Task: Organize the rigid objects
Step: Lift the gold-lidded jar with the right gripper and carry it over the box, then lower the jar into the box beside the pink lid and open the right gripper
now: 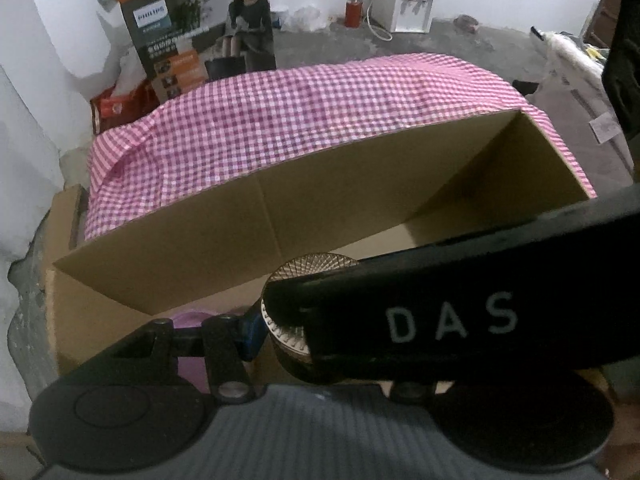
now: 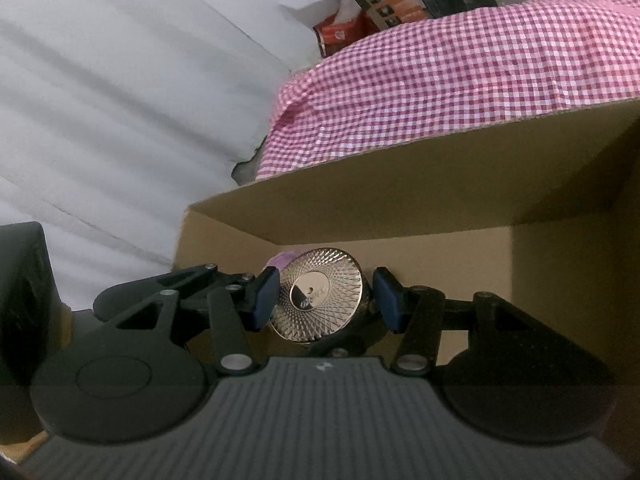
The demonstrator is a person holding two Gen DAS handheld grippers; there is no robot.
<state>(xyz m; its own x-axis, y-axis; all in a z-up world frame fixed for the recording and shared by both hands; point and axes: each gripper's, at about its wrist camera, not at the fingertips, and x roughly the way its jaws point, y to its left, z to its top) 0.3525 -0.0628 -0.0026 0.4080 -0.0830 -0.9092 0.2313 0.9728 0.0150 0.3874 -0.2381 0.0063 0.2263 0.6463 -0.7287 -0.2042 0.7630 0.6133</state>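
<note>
A round gold jar (image 2: 320,300) with a patterned lid sits between the blue pads (image 2: 266,300) of my right gripper (image 2: 325,300), which is shut on its sides. It hangs over an open cardboard box (image 2: 400,188). In the left wrist view the same gold jar (image 1: 288,332) lies against the left blue pad (image 1: 250,336) of my left gripper (image 1: 320,336). The right gripper's black body (image 1: 460,312), marked DAS, hides the other finger. A purple object (image 1: 192,320) lies low in the cardboard box (image 1: 240,232), behind the jar.
A pink checked cloth (image 1: 300,120) covers a table or bed beyond the box's raised flap. A tall printed carton (image 1: 192,40), a red carton (image 1: 120,104), a red canister (image 1: 352,10) and a white water dispenser (image 1: 404,0) stand at the back. A white wall (image 2: 120,100) runs along the left.
</note>
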